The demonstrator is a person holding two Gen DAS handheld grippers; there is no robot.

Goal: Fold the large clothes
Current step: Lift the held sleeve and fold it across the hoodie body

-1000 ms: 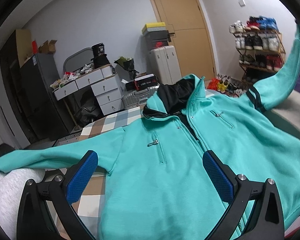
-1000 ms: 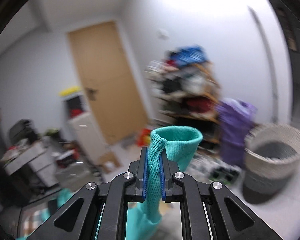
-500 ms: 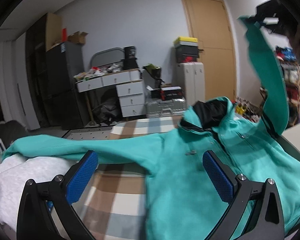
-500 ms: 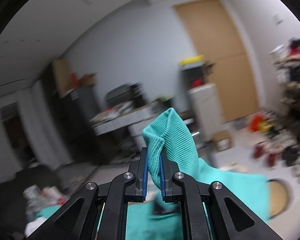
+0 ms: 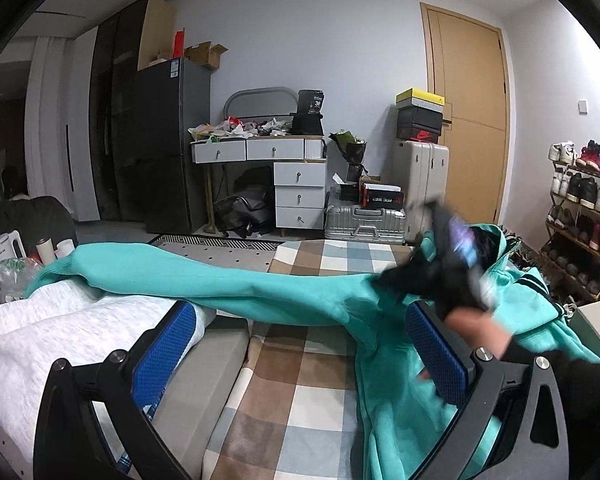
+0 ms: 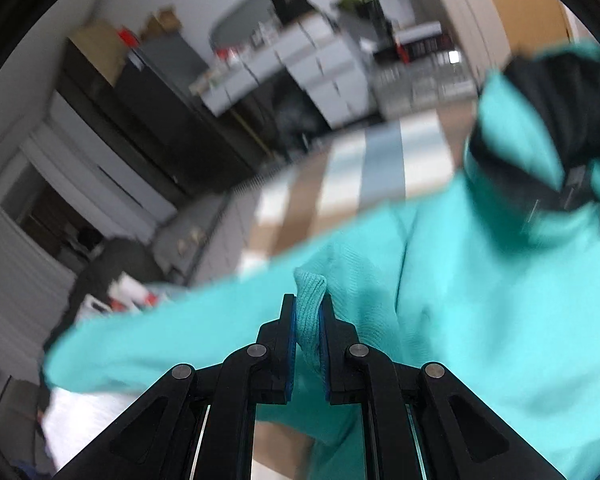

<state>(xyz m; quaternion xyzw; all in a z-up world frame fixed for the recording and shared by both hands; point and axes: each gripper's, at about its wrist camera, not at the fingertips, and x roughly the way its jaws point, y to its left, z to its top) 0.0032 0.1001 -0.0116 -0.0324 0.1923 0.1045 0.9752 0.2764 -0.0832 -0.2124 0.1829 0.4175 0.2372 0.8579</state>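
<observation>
A teal zip jacket with a black-lined hood lies on the checked bed cover. Its left sleeve stretches out over a white blanket. My left gripper is open and low over the bed, with nothing between its blue pads. My right gripper is shut on the ribbed cuff of the other sleeve, just above the jacket's chest. In the left wrist view the right gripper is a dark blur, carried by a hand.
A white blanket covers the bed's left side, with a kettle and cups beyond it. Past the bed stand a dark fridge, a cluttered dresser, suitcases and a shoe rack.
The right gripper has swung down from high in the air and across, bringing the cuff over the jacket's body. The left gripper has shifted left and rolled, still open.
</observation>
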